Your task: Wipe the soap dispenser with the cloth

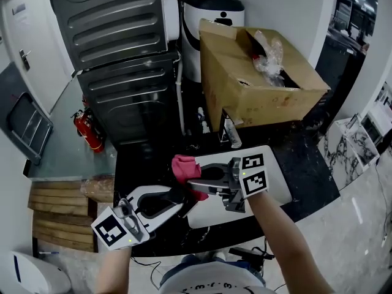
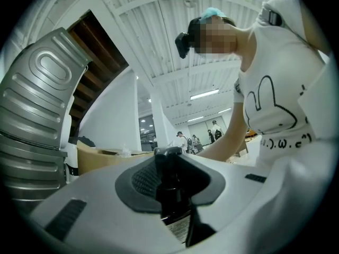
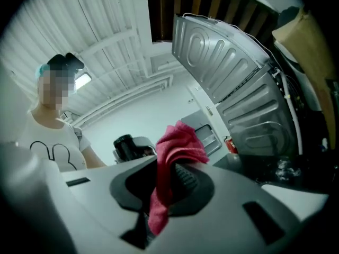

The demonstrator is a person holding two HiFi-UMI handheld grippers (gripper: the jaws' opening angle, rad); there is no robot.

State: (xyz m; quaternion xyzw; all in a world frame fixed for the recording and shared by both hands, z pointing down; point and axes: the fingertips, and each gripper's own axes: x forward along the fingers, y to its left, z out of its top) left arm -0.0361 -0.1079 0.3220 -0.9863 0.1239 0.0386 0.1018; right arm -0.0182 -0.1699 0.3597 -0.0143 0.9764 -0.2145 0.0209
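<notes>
Low in the head view, the left claw points up and to the right and the right claw points left, so the 2 tips nearly meet above the dark desk. The right claw is closed on the red cloth, which bunches just above the left claw's tip. What the left claw grips is dark against the desk and hard to make out here, so I cannot tell whether the cloth touches it.

From the left gripper view, both jaws clamp the soap dispenser, whose long axis stands upright with the pump head on top and a label low down. Its base is cut off by the picture's edge, and the cloth is out of sight.

From the right gripper view, the cloth hangs pinched between the jaws. A dark round object left of it may be the pump head, though that is unclear. My judgement is that the cloth hand must close the gap.
</notes>
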